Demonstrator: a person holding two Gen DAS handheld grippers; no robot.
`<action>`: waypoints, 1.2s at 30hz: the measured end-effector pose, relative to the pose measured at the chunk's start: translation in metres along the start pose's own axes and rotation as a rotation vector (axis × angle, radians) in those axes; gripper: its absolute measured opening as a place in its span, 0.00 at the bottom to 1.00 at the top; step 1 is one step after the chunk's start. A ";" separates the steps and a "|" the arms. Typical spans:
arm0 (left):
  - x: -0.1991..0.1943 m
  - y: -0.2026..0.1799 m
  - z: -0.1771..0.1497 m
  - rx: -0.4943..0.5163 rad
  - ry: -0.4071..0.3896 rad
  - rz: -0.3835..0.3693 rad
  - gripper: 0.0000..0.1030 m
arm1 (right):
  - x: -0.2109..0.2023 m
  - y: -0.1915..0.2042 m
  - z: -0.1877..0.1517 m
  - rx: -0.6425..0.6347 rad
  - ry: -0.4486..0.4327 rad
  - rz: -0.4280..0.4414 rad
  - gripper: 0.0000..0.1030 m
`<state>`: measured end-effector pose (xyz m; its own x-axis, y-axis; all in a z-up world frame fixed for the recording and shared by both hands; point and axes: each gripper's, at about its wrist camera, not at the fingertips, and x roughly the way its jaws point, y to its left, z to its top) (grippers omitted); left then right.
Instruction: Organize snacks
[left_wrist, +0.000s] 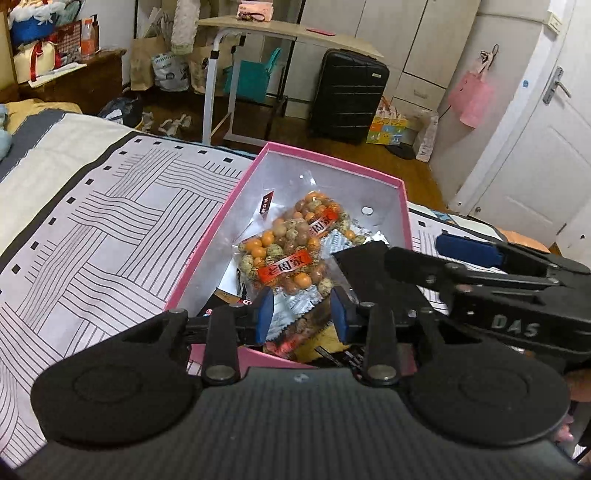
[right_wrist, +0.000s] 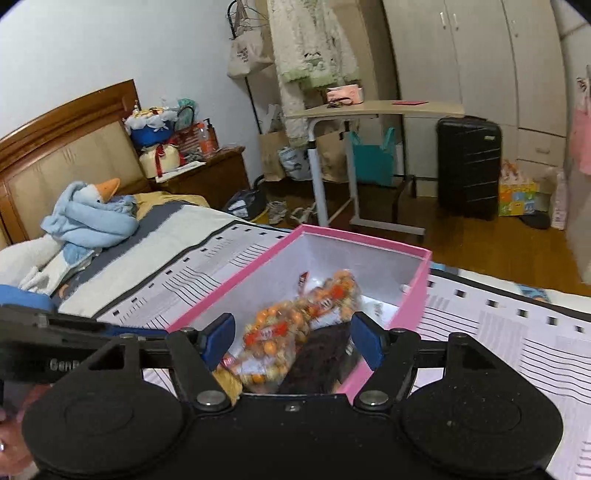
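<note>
Left claw (left_wrist: 302, 314), nearly closed, pinches a silver snack packet (left_wrist: 295, 308) at the near end of the pink box (left_wrist: 207, 254) on the bed. Right claw (right_wrist: 291, 341) stands apart, empty. Bean snack bags (left_wrist: 291, 251) lie just beyond, long axis running near-to-far.

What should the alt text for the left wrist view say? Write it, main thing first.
The left gripper hovers over an open pink box on a patterned bedspread, its blue pads close around a silver snack packet. Bags of mixed coated nuts lie inside; the right gripper reaches in alongside.
</note>
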<state>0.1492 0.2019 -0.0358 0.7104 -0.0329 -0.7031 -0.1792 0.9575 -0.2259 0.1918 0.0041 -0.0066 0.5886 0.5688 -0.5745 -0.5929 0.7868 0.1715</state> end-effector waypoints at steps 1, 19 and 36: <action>-0.004 -0.001 0.000 0.002 0.000 -0.003 0.34 | -0.007 0.001 -0.002 0.003 0.005 -0.016 0.72; -0.075 -0.056 -0.028 0.147 -0.033 -0.032 0.51 | -0.149 0.004 -0.045 0.082 -0.030 -0.238 0.74; -0.123 -0.088 -0.073 0.266 -0.092 -0.005 0.71 | -0.198 0.016 -0.079 0.140 -0.065 -0.413 0.92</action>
<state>0.0277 0.1010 0.0216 0.7718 -0.0236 -0.6354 0.0009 0.9994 -0.0360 0.0227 -0.1152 0.0469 0.7964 0.2105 -0.5669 -0.2234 0.9736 0.0476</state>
